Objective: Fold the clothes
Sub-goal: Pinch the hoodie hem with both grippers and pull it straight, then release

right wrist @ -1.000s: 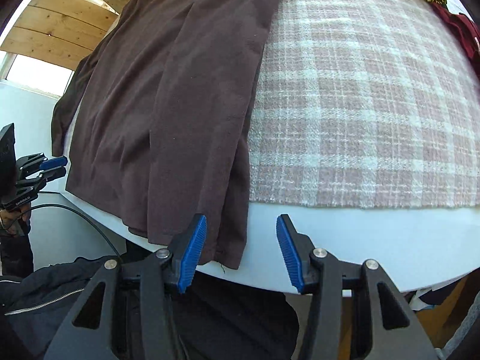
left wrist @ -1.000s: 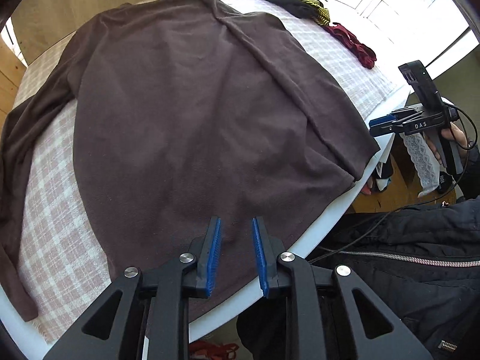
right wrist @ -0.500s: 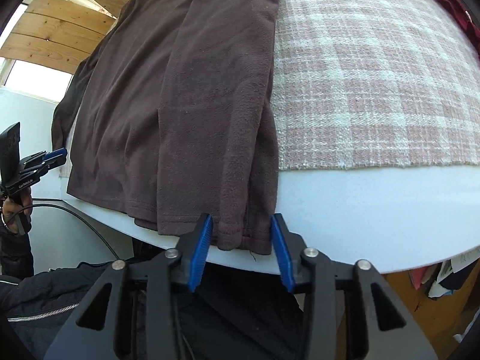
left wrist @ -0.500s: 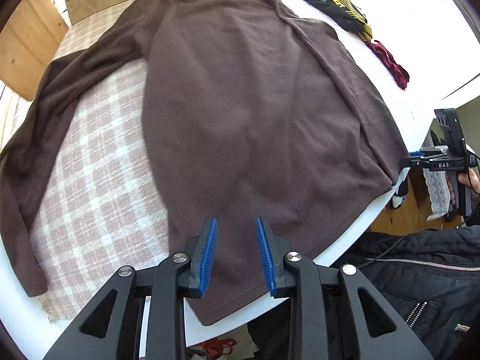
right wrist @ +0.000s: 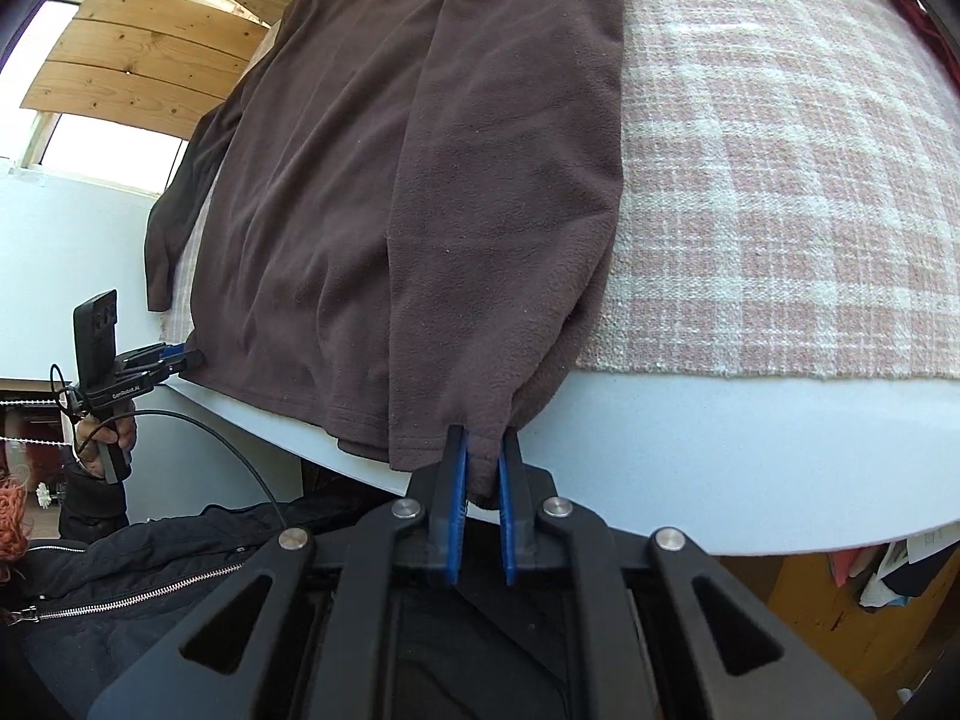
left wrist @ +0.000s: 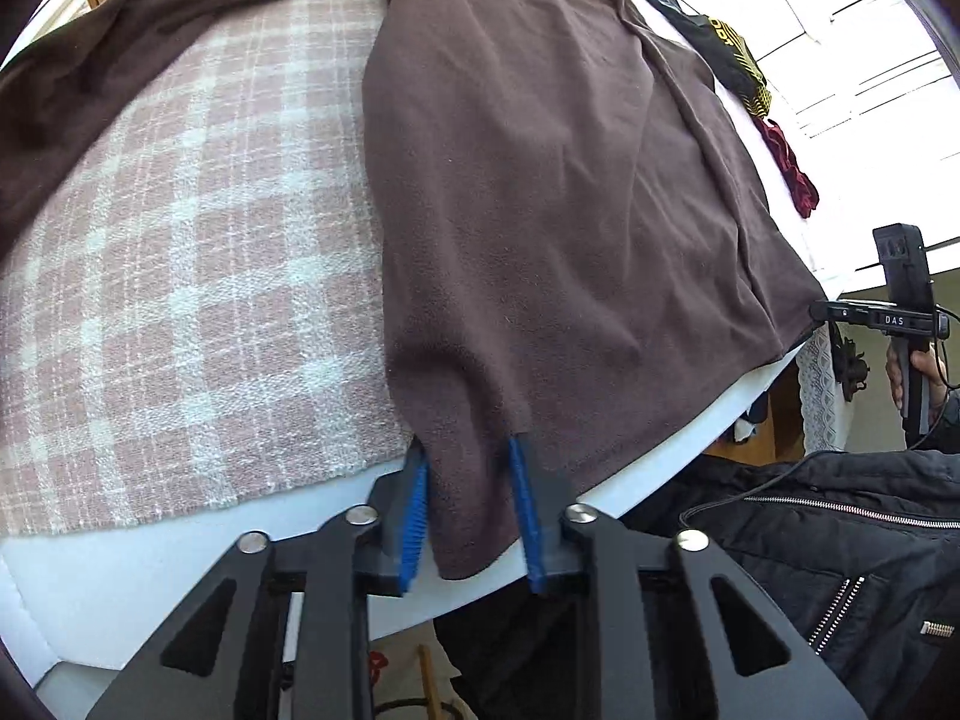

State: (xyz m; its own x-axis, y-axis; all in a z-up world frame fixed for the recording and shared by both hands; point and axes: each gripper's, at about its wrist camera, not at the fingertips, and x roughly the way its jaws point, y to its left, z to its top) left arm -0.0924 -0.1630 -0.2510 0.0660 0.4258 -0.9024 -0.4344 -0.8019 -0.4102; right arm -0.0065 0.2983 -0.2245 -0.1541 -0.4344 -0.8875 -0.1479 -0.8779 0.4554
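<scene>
A dark brown long-sleeved fleece top [left wrist: 540, 180] lies spread on a pink and white checked cloth [left wrist: 180, 276] over a white table. Its hem hangs over the near table edge. My left gripper [left wrist: 471, 480] has its blue pads on either side of the left hem corner, with the fabric between the jaws and a small gap still showing. My right gripper [right wrist: 480, 468] is shut on the right hem corner of the same top [right wrist: 420, 180]. Each gripper shows in the other's view, the right [left wrist: 840, 312] and the left [right wrist: 180, 357].
A black and yellow garment [left wrist: 732, 54] and a dark red one [left wrist: 786, 162] lie at the far right of the table. The white table edge [right wrist: 720, 438] runs just in front of both grippers. The person's black jacket [left wrist: 810, 516] is close below.
Both grippers have moved down to the near hem. The right jaws have closed on the right corner. The left jaws now straddle the left corner.
</scene>
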